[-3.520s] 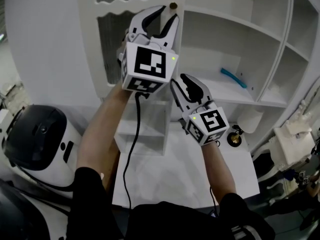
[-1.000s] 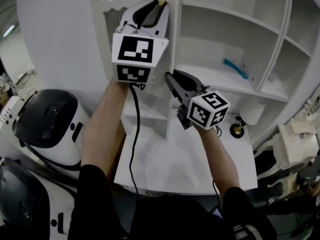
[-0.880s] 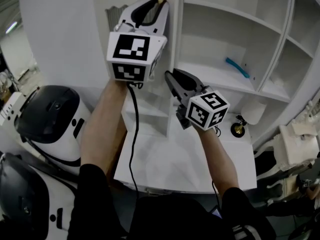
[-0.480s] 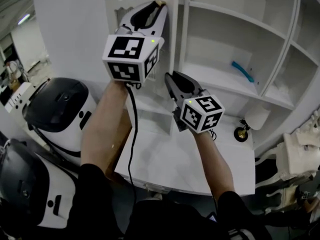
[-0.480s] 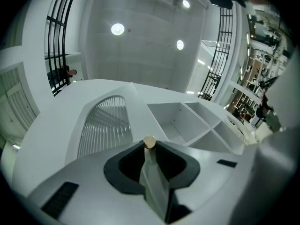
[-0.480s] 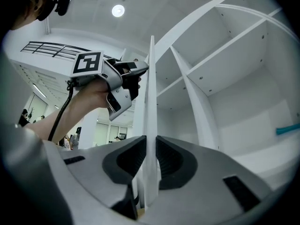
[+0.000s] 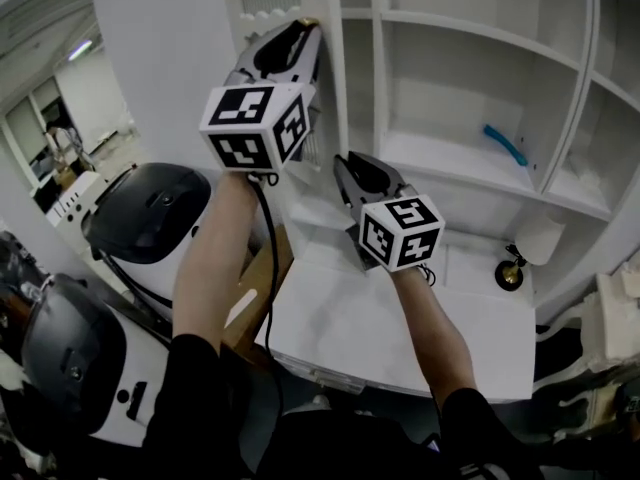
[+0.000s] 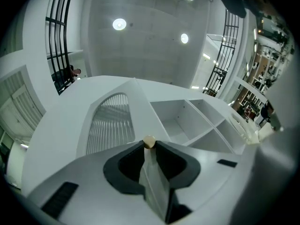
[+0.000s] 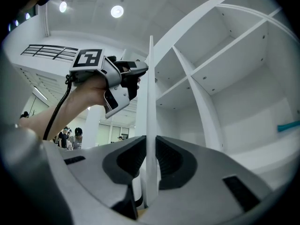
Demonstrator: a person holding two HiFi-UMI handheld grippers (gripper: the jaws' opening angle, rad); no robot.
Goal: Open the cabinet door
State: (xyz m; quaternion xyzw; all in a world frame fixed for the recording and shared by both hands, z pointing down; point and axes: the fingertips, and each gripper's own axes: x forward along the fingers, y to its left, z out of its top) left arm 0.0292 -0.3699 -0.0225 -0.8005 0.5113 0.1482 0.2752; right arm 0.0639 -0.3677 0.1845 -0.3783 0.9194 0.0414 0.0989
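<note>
The white cabinet door [image 7: 332,98] with a louvred panel [image 8: 108,125] stands partly swung out from the shelves. My left gripper [image 7: 306,28] is high on the door; its jaws have just been opening a little, and the small brass knob [image 8: 149,141] still sits pinched between the tips of the left gripper [image 8: 149,144]. Lower down, my right gripper [image 7: 344,163] has been closing, and it is shut on the door's thin free edge [image 9: 151,78], which runs straight up between the pads of the right gripper [image 9: 151,142].
Open white shelves [image 7: 470,58] lie to the right, with a blue object [image 7: 505,146] on one shelf. A white desk top [image 7: 340,333] is below, with a small gold-based lamp [image 7: 512,273] at its right. Black-and-white machines [image 7: 150,218] stand at the left.
The door has swung further out toward the left, showing more of the shelves. Both grippers moved left with it, the left one rolling slightly.
</note>
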